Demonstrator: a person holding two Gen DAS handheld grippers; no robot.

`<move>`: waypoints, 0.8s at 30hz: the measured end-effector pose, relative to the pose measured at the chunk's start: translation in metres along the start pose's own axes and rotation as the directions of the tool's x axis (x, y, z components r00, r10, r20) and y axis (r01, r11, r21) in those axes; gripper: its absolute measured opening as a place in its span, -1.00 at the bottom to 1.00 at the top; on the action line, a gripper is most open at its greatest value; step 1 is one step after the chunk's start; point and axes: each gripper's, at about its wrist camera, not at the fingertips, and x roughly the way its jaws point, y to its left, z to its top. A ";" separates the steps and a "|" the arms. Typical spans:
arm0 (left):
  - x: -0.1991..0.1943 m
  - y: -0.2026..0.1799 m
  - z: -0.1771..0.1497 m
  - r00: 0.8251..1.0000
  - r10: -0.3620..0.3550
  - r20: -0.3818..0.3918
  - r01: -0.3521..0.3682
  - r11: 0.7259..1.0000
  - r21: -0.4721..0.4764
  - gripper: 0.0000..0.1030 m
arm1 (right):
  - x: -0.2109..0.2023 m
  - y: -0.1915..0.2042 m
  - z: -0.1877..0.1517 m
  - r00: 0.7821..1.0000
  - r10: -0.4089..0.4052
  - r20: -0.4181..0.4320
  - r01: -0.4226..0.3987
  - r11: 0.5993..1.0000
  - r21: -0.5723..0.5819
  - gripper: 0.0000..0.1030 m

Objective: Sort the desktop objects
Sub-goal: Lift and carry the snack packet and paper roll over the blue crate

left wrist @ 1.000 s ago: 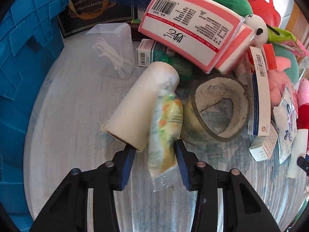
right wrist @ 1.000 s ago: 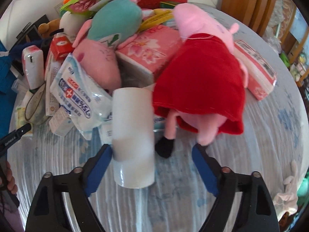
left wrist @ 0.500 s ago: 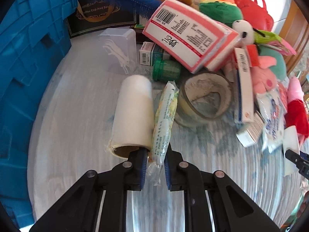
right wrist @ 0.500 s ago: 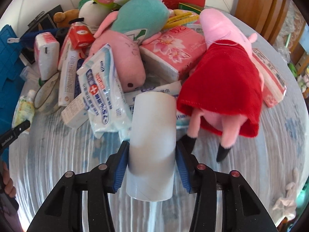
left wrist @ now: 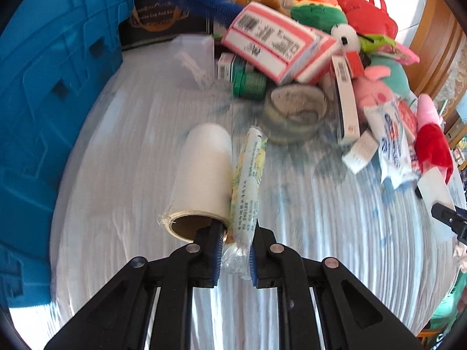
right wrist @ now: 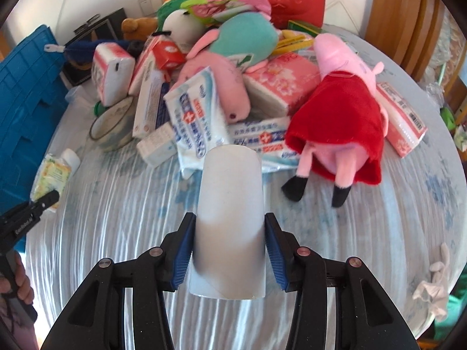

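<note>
Left gripper (left wrist: pixel 235 258) nearly closed, pinching the clear crimped end of a slim packet (left wrist: pixel 247 186) with yellow-green print; packet runs away from the gripper over the desk (left wrist: pixel 335 233). The jaws closed on it within the last second and have since held steady. A cream paper roll (left wrist: pixel 204 175) with a cardboard core lies just left of the packet, touching it along its side; the gripper's left finger overlaps the roll's near open end. Cannot tell if the packet is lifted clear or resting on the desk.

Right gripper (right wrist: pixel 229 252) at a middling width, both blue pads pressed on the sides of a white roll (right wrist: pixel 230 213), which stands out far past the fingertips. These jaws also closed onto it within the last second and now hold.

Far side of the desk: a heap of clutter. In the right wrist view: pig plush in a red dress (right wrist: pixel 341 116) right of the white roll, wet-wipes pack (right wrist: pixel 195 113) just beyond the roll, pink tissue pack (right wrist: pixel 280 84), teal plush (right wrist: pixel 245 40), tape ring (right wrist: pixel 112 122) at far left. In the left wrist view: pink-and-white tissue box (left wrist: pixel 277 46) on top of the heap, green-capped bottle (left wrist: pixel 249 84) beneath it, blue brush (left wrist: pixel 204 1) at the far edge. Blue crate (left wrist: pixel 43 102) along the left side of the desk.
</note>
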 end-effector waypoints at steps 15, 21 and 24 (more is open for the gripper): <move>0.017 0.003 -0.021 0.994 0.037 -0.101 -0.037 0.999 0.000 -0.69 | 0.016 0.004 -0.018 0.999 -0.003 -0.054 0.002 1.000 -0.013 -0.10; 0.016 0.000 -0.026 0.990 0.054 -0.132 -0.055 0.998 -0.003 -0.67 | 0.023 0.005 -0.021 0.997 0.002 -0.080 -0.004 1.000 -0.024 0.05; 0.015 -0.005 -0.032 0.985 0.059 -0.162 -0.062 0.998 -0.016 -0.65 | 0.028 0.006 -0.024 0.995 0.000 -0.095 -0.002 1.000 -0.028 0.15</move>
